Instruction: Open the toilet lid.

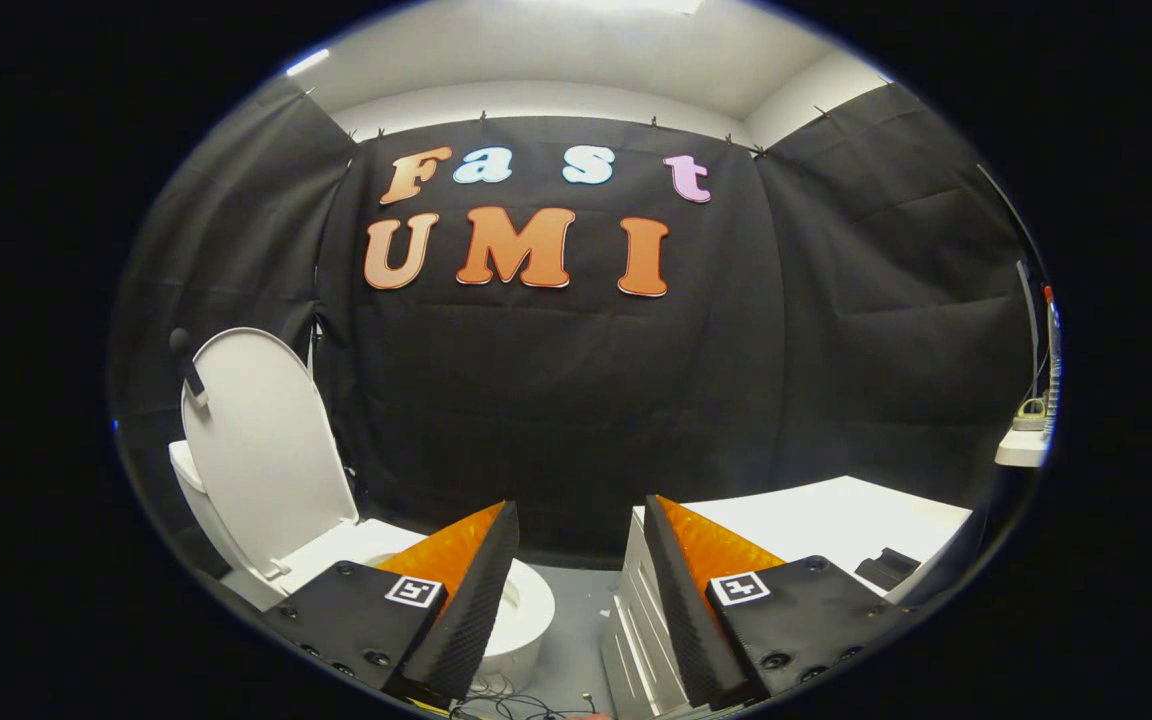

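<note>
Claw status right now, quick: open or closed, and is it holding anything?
Claw: open, holding nothing; the raised toilet lid stands off beyond its left finger.

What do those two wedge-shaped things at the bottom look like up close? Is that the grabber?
Yes, that is the gripper. Its two fingers are tapered wedges with black ribbed inner pads and orange textured backs. Each is fixed to a black block with screws, bearing a small square black-and-white marker. They stand apart, with nothing between them.
</note>
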